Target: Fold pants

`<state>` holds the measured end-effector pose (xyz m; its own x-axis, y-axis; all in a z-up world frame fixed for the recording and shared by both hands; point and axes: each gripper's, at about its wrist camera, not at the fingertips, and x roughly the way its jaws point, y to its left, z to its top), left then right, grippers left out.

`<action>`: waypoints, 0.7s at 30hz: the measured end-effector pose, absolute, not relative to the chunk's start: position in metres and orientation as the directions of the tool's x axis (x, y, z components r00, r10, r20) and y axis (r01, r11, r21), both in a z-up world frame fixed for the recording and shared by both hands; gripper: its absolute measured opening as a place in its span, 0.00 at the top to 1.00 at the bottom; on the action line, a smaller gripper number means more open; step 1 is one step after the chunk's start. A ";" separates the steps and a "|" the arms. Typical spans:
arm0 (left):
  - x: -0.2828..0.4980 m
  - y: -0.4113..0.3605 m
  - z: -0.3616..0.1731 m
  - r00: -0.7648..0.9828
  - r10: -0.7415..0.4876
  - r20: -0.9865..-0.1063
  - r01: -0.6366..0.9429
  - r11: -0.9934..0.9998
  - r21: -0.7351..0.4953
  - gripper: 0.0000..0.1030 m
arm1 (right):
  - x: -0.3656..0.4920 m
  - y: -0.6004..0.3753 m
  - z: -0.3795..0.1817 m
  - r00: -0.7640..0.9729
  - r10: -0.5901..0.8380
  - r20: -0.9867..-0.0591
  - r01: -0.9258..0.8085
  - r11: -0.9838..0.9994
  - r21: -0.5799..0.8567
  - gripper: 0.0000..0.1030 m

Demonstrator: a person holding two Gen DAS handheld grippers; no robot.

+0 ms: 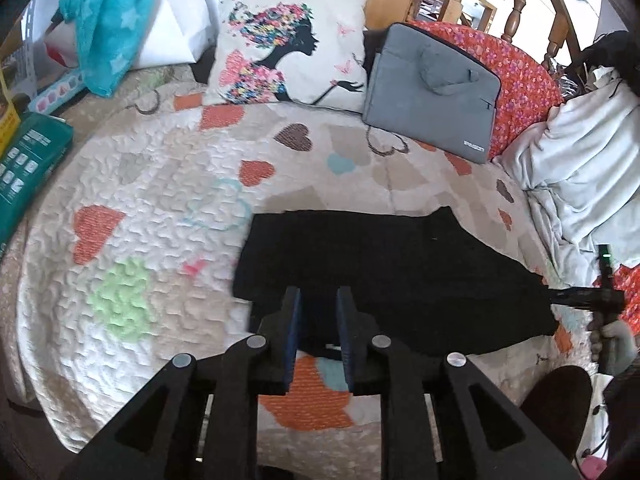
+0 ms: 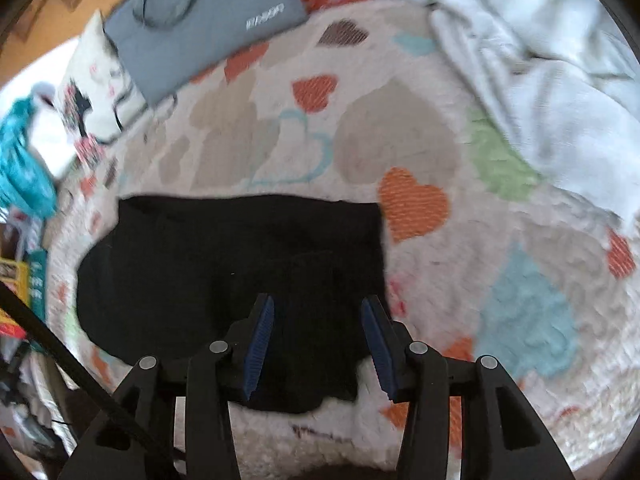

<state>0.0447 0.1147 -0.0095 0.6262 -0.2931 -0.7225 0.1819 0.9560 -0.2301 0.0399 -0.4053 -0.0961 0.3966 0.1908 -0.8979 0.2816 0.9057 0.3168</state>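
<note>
The black pants [image 1: 380, 272] lie folded in a compact flat shape on the heart-patterned quilt [image 1: 160, 200]; they also show in the right wrist view [image 2: 224, 264]. My left gripper [image 1: 319, 300] hovers over the pants' near edge, jaws a narrow gap apart with nothing between them. My right gripper [image 2: 318, 312] is open wide above the near part of the pants, empty. The right gripper also shows at the right edge of the left wrist view [image 1: 588, 300], beside the pants' right end.
A printed cushion [image 1: 292, 40] and a grey laptop sleeve [image 1: 432, 88] lean at the back of the bed. A pale crumpled blanket [image 1: 580, 168] lies to the right. A teal cloth [image 1: 112, 12] and boxes [image 1: 28, 160] are at the left.
</note>
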 end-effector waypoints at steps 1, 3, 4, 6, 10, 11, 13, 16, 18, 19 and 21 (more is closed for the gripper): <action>0.046 0.112 -0.011 0.621 -0.299 -0.724 0.184 0.954 -0.236 0.83 | 0.048 -0.400 -0.104 0.372 0.187 -0.909 0.275 0.913 0.300 0.52; 0.048 0.102 -0.015 0.612 -0.305 -0.730 0.185 0.952 -0.242 0.82 | 0.057 -0.393 -0.112 0.345 0.174 -0.923 0.250 0.930 0.269 0.85; 0.049 0.096 -0.017 0.608 -0.305 -0.733 0.189 0.952 -0.240 0.82 | 0.059 -0.391 -0.110 0.346 0.161 -0.924 0.240 0.937 0.253 0.87; 0.051 0.089 -0.018 0.605 -0.309 -0.734 0.197 0.951 -0.237 0.81 | 0.059 -0.393 -0.098 0.382 0.136 -0.914 0.232 0.943 0.237 0.89; 0.058 0.075 -0.025 0.597 -0.302 -0.743 0.204 0.953 -0.223 0.78 | 0.060 -0.413 -0.084 0.416 0.072 -0.906 0.271 0.942 0.199 0.90; 0.061 0.073 -0.027 0.595 -0.299 -0.746 0.201 0.954 -0.222 0.78 | 0.060 -0.416 -0.084 0.413 0.052 -0.909 0.278 0.944 0.180 0.90; 0.065 0.070 -0.034 0.590 -0.285 -0.756 0.184 0.959 -0.217 0.76 | 0.063 -0.415 -0.091 0.395 0.019 -0.918 0.281 0.949 0.141 0.90; 0.071 0.071 -0.044 0.576 -0.275 -0.770 0.159 0.961 -0.225 0.74 | 0.065 -0.407 -0.107 0.341 -0.023 -0.940 0.266 0.961 0.073 0.86; 0.076 0.077 -0.050 0.572 -0.264 -0.777 0.134 0.964 -0.229 0.72 | 0.063 -0.412 -0.109 0.337 -0.073 -0.939 0.290 0.957 0.030 0.63; 0.079 0.082 -0.051 0.574 -0.258 -0.777 0.118 0.965 -0.234 0.71 | 0.061 -0.418 -0.108 0.330 -0.088 -0.940 0.312 0.950 0.021 0.49; 0.085 0.094 -0.053 0.583 -0.255 -0.771 0.082 0.963 -0.256 0.67 | 0.059 -0.432 -0.104 0.328 -0.068 -0.942 0.352 0.934 0.055 0.44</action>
